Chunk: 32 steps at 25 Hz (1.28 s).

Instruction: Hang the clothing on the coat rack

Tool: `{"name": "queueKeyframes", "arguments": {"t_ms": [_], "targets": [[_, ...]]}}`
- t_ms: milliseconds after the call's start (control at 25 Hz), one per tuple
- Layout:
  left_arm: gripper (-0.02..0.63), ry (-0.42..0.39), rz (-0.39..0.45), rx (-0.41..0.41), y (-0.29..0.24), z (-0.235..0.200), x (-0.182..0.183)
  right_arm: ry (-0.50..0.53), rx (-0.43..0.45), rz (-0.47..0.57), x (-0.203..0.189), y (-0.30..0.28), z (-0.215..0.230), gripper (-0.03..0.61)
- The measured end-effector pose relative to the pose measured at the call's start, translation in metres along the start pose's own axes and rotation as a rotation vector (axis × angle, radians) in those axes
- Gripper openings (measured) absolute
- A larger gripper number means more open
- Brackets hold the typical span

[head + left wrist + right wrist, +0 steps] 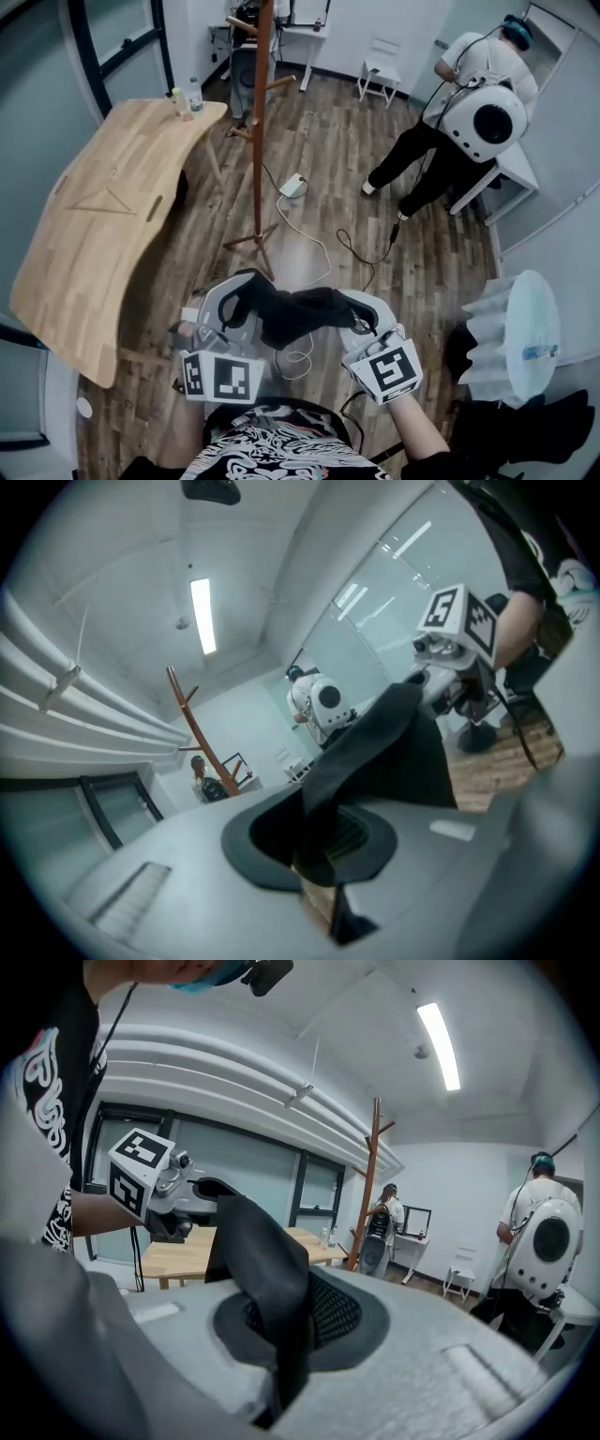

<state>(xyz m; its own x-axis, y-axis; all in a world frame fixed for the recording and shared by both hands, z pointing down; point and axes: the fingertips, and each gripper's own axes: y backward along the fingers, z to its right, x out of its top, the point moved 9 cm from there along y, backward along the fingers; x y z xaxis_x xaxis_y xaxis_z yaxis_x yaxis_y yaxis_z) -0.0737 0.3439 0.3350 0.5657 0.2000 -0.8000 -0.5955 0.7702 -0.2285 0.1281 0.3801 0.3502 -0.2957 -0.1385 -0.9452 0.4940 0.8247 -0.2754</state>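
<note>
One black garment [300,314] is stretched between the two grippers, low in front of the person, with its long axis running left to right. The left gripper [242,302] has its jaws pressed together on the left end of the cloth. The right gripper [358,314] pinches the right end the same way. Each gripper view shows a fold of dark fabric rising from between closed jaws. Both grippers point away from the person, toward the far part of the room.

Beyond them, one coat rack [260,122] stands upright on the wooden floor [337,159], with short pegs angled off its pole, well apart from the garment. One white power strip [292,185] lies just right of the rack's foot, and a cable [314,239] trails nearer. To the left is one wooden worktop [103,216], with two bottles [187,98] standing at its far end. At the far right one person [469,103] bends over a white desk [511,169]. One white chair [380,70] stands by the far wall.
</note>
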Motion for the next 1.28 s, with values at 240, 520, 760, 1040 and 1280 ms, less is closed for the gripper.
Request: {"name": "queueKeyframes", "arguments": {"t_ms": [240, 520, 760, 1040, 1280], "targets": [[0.006, -0.031, 0.023, 0.020, -0.030, -0.044, -0.015, 0.014, -0.023, 0.032, 0.020, -0.047, 0.013, 0.012], [0.006, -0.054, 0.018, 0.062, -0.043, -0.079, -0.023, 0.045, -0.014, 0.063, 0.042, -0.085, 0.025, 0.012], [0.006, -0.056, -0.007, 0.081, -0.055, -0.102, -0.033, 0.052, 0.033, 0.082, 0.046, -0.115, 0.034, 0.012], [0.006, -0.049, -0.027, 0.099, -0.083, -0.126, -0.048, 0.047, 0.060, 0.091, 0.047, -0.156, 0.055, 0.013], [0.006, -0.046, -0.045, 0.099, -0.114, -0.146, -0.062, 0.042, 0.063, 0.082, 0.047, -0.191, 0.075, 0.012]]}}
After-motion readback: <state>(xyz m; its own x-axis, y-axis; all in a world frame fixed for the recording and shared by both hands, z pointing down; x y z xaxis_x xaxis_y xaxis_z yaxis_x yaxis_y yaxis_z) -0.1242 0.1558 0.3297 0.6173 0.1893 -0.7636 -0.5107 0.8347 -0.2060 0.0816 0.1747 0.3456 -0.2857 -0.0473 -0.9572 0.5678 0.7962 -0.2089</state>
